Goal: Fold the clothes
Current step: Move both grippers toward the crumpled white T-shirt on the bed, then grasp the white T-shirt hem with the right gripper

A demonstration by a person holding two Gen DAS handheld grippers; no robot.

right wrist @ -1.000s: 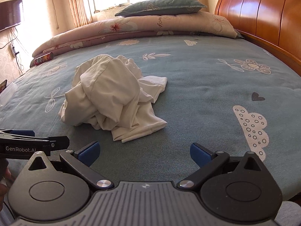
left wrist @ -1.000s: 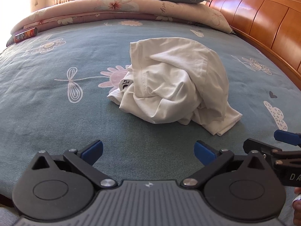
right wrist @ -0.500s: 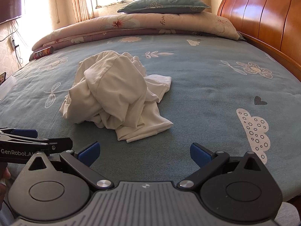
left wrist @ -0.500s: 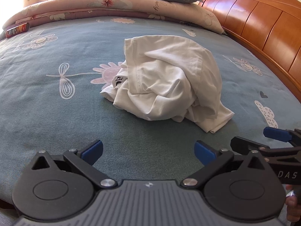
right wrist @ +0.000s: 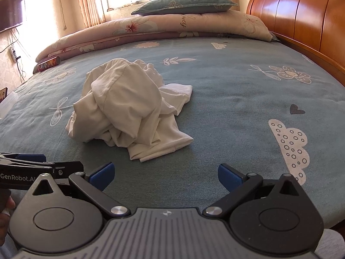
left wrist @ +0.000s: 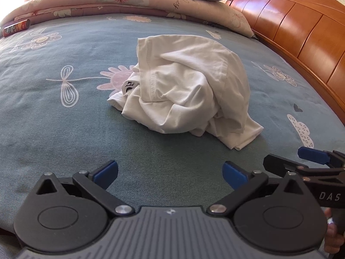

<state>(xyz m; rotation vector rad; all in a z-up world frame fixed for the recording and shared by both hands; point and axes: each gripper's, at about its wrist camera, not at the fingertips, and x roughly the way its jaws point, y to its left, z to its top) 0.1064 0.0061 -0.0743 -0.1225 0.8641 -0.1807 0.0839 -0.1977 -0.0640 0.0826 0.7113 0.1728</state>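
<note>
A crumpled white garment (left wrist: 189,90) lies in a heap in the middle of the blue-green bedspread (left wrist: 64,118); it shows in the right wrist view too, as a white garment (right wrist: 129,108) left of centre. My left gripper (left wrist: 170,173) hovers open over the near part of the bed, short of the heap, with nothing between its blue fingertips. My right gripper (right wrist: 165,176) is likewise open and empty, a little short of the garment's near corner. Each gripper appears at the edge of the other's view: the right gripper (left wrist: 310,159), the left gripper (right wrist: 38,164).
A folded floral quilt (right wrist: 151,30) with a teal pillow (right wrist: 185,4) lies at the far end. A wooden headboard (left wrist: 301,26) runs along the right. A snack can (left wrist: 16,28) lies at the far left. The bed's near edge is just below the grippers.
Both grippers have moved slightly forward toward the garment, which now appears a bit larger. The garment has not moved, and both grippers stay open.
</note>
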